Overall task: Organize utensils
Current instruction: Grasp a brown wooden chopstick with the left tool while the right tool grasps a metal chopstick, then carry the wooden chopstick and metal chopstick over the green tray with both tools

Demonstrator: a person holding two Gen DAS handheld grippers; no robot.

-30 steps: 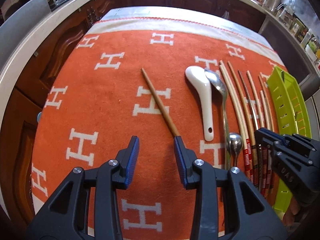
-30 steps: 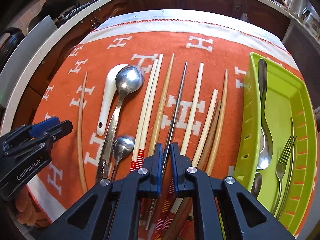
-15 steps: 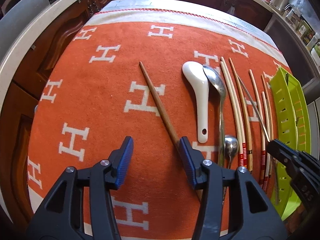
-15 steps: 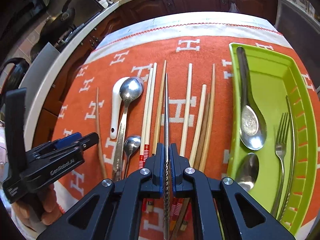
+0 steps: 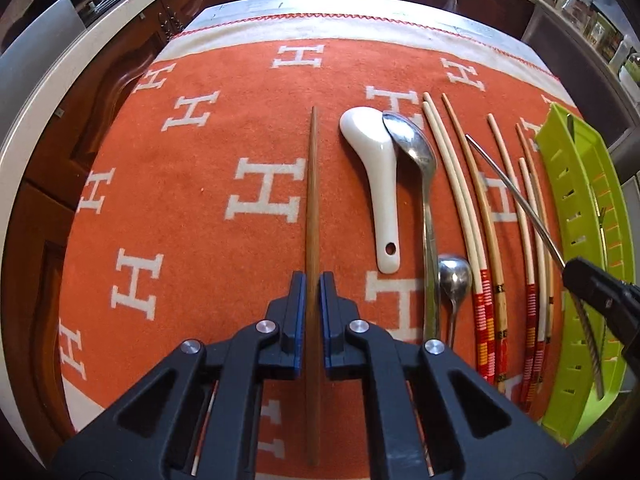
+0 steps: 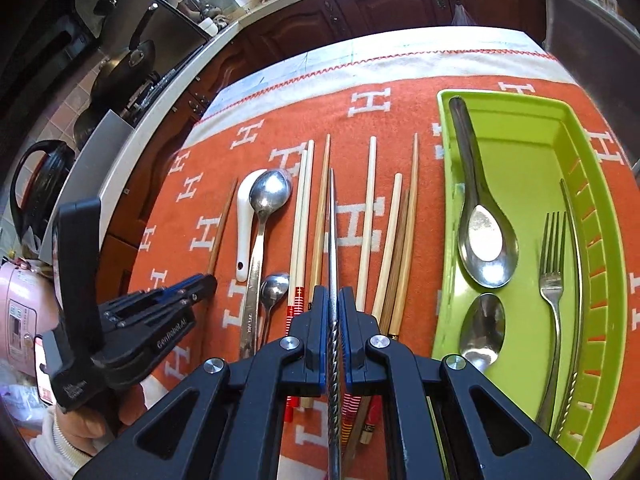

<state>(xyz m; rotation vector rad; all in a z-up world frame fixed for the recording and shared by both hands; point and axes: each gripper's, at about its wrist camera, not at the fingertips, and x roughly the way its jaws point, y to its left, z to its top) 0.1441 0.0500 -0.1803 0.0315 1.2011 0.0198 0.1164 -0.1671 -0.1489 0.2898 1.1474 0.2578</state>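
Observation:
My left gripper [image 5: 313, 284] is shut on a brown wooden chopstick [image 5: 312, 184] that points straight ahead over the orange cloth. My right gripper [image 6: 332, 300] is shut on a metal chopstick [image 6: 331, 220] and holds it lifted above the row of utensils; it also shows in the left wrist view [image 5: 516, 200]. A white ceramic spoon [image 5: 376, 176], a long metal spoon [image 5: 416, 152], a small metal spoon [image 5: 454, 280] and several wooden chopsticks [image 5: 476, 208] lie side by side on the cloth. The green tray [image 6: 532, 152] on the right holds metal spoons [image 6: 484, 240], a fork [image 6: 554, 264] and a metal chopstick [image 6: 576, 264].
The orange cloth [image 5: 200, 184] with white H marks covers the table. A pan and stove [image 6: 128, 68] stand at the far left, dark wooden cabinets [image 6: 360, 4] lie behind the table. A pink appliance [image 6: 20, 304] sits at the left edge.
My left gripper has closed on the brown chopstick, which now lies straight along the fingers. My right gripper has lifted the metal chopstick higher off the cloth.

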